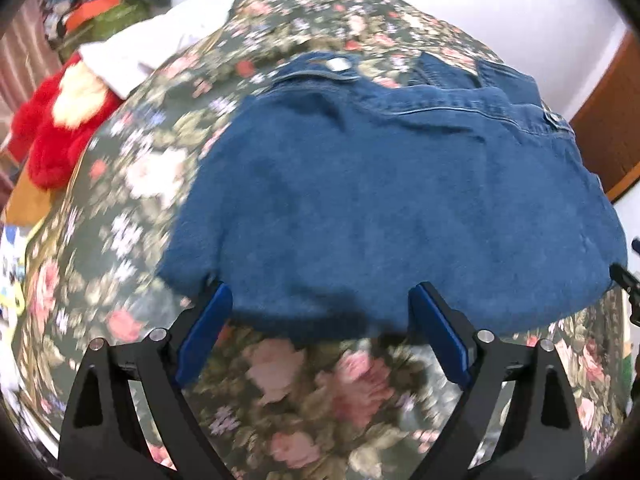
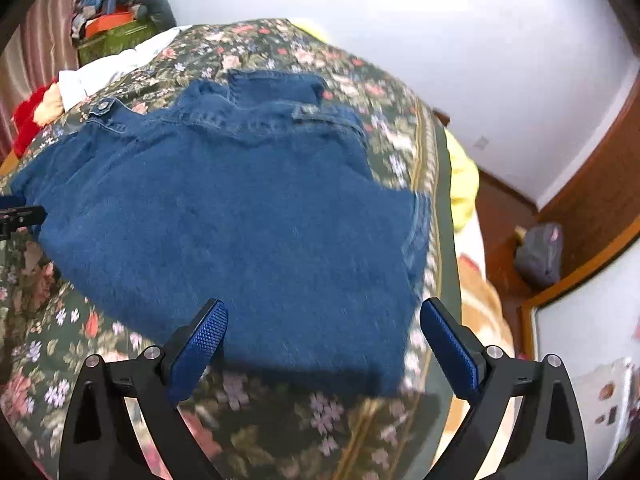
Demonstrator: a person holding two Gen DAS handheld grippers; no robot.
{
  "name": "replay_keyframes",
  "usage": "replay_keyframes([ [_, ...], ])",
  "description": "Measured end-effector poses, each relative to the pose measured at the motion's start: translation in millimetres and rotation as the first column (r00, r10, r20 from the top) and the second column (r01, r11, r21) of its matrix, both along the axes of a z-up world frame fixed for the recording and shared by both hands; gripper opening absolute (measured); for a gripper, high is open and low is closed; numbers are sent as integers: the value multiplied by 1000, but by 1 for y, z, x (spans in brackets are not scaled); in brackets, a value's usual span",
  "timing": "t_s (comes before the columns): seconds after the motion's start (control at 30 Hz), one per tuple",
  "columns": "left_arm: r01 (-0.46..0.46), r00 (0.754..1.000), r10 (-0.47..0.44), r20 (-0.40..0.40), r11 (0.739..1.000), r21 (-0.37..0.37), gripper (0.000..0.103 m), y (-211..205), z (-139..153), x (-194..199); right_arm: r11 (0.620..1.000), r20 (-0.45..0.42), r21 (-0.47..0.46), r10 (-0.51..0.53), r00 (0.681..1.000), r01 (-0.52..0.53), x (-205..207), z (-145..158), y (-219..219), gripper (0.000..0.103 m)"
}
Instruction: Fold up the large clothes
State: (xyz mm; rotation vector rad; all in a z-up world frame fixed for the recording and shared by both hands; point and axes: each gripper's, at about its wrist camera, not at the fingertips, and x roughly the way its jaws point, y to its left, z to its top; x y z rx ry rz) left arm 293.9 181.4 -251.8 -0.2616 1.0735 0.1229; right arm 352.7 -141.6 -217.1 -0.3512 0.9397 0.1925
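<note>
In the left wrist view, the left tool (image 1: 320, 300) points forward and down over the bed (image 1: 132, 184), its two blue-padded fingers (image 1: 206, 328) spread wide with nothing between them, their tips at the near hem of the denim garment (image 1: 380, 208). The garment lies spread flat on the floral bedspread, its collar and metal buttons toward the far end of the bed. A red plush toy (image 1: 52, 132) sits at the bed's left edge beside a white cloth (image 1: 132, 56), and a pile of clutter (image 1: 100, 8) stands beyond the far left corner. In the right wrist view, the right tool (image 2: 324, 318) is likewise tilted down above the near hem of the denim garment (image 2: 240, 216), fingers (image 2: 448, 344) wide apart and gripping nothing. Here the garment reaches close to the bed's right edge (image 2: 434, 200), where a yellow cloth (image 2: 464, 184) hangs over the side. A tip of the left tool (image 2: 20, 216) shows at the garment's left edge.
</note>
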Motion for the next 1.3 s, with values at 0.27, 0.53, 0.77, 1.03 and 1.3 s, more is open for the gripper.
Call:
replay_keyframes([
  [0.27,-171,984,171,42,985,-14,93,37,16,-37,1000,18,-6,5,1000,-5,-12,12,4,97],
  [0.53,-287,953,300,44,939,-188,93,46,18,-52,993,129,3,121,984,-122,-18,37,62,100],
  [0.77,-313,945,315,-85,803,-508,93,41,-30,-34,976,87,-56,217,972,-212,-3,9,115,103],
  [1.03,-330,930,353,-100,689,-646,91,50,-63,-12,987,-79,35,156,985,-154,33,-39,116,103],
  [1.3,-350,901,432,-36,675,-649,85,49,-61,16,980,-65,88,182,981,-176,32,-44,111,103],
])
